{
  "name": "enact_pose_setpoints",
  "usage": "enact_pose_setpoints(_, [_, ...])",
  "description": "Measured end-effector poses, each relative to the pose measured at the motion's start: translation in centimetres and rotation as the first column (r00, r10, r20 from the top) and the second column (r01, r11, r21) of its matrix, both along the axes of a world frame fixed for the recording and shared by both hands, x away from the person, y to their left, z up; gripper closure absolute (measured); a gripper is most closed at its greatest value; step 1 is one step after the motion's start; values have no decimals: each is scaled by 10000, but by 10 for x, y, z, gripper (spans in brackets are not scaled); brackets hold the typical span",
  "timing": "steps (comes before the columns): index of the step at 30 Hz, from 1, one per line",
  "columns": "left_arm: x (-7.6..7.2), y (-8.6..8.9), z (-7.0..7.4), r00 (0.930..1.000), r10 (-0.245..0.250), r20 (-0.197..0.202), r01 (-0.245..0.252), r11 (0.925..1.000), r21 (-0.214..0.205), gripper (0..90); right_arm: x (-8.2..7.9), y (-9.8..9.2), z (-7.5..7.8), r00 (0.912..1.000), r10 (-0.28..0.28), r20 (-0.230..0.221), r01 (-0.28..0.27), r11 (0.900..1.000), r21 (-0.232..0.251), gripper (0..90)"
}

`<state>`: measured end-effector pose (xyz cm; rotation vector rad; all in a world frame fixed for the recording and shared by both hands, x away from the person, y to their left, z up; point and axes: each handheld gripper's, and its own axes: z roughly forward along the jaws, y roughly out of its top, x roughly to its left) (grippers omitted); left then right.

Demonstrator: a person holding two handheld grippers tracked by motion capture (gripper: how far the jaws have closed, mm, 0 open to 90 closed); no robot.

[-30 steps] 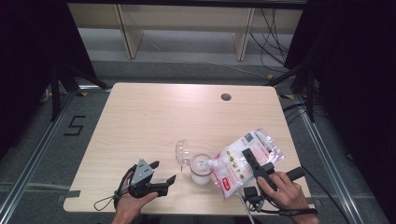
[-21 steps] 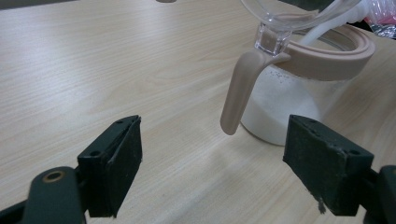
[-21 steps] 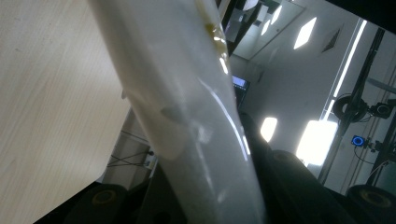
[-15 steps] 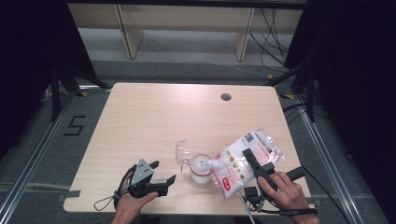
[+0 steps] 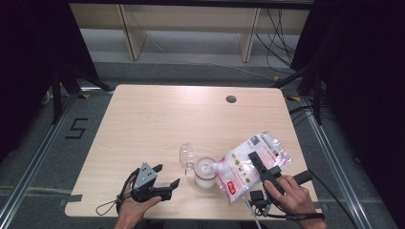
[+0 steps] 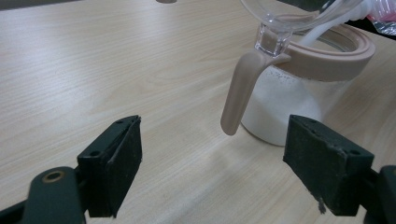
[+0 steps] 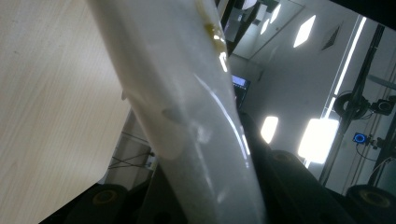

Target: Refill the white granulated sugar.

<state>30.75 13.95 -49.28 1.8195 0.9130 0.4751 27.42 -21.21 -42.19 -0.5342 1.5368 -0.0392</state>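
Pouring white powder, the right gripper (image 5: 260, 168) pinches the tilted bag (image 5: 250, 164) so its corner feeds the jar (image 5: 205, 172), while the left gripper (image 5: 165, 177) waits spread beside it.

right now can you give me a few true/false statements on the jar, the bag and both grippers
1. The right gripper is shut on the bag. True.
2. The bag lies flat on the table. False: it is tilted, white powder streaming into the jar.
3. The left gripper grips the jar. False: its jaws stand open, apart from it.
4. The jar's lid is flipped open. True.
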Motion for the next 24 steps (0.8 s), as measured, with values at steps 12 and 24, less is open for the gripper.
enact_pose_setpoints(12, [-1, 0, 0, 9999, 130, -107, -131, 9998, -135, 188, 1, -1, -1, 9998, 100, -147, -94, 9994, 344, 787])
enact_pose_setpoints(24, [0, 0, 0, 10000, 30, 1, -30, 10000, -76, 189, 3, -2, -3, 9987, 283, -424, -260, 9982, 540, 803])
